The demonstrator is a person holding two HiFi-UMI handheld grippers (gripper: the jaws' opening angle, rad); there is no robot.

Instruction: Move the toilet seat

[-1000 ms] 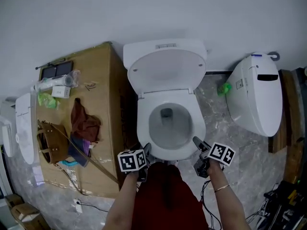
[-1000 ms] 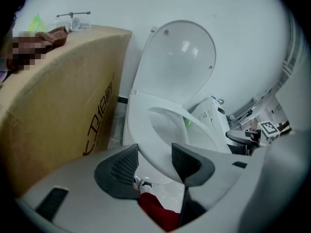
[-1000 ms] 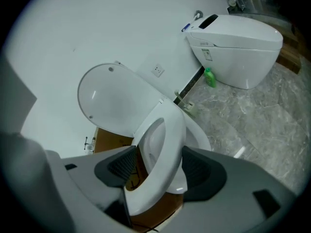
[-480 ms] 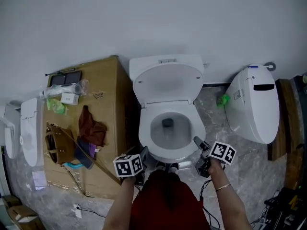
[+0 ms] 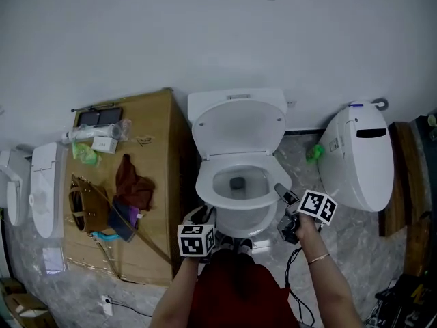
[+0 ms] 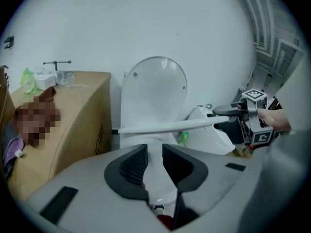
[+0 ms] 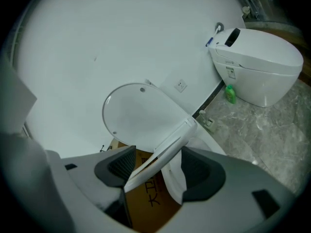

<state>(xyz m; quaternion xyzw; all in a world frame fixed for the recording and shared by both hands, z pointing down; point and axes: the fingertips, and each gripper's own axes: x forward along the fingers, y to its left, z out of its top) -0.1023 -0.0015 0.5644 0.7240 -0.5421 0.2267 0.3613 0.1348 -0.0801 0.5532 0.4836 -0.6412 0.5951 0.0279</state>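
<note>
Overhead, grip unclear; right gripper view shows right claw [image 7: 158, 163] clamping toilet seat [image 7: 167, 144].

The left forearm [image 5: 179, 289] and right forearm [image 5: 326, 279] reach forward from the bottom of the head view, each ending in a gripper angled downward. The left gripper [image 5: 201, 215] has just been closing its jaws, which stand a narrow gap apart and pinch nothing. The right gripper [image 5: 281, 195] is clamped on the edge of the toilet seat [image 7: 165, 147].
</note>
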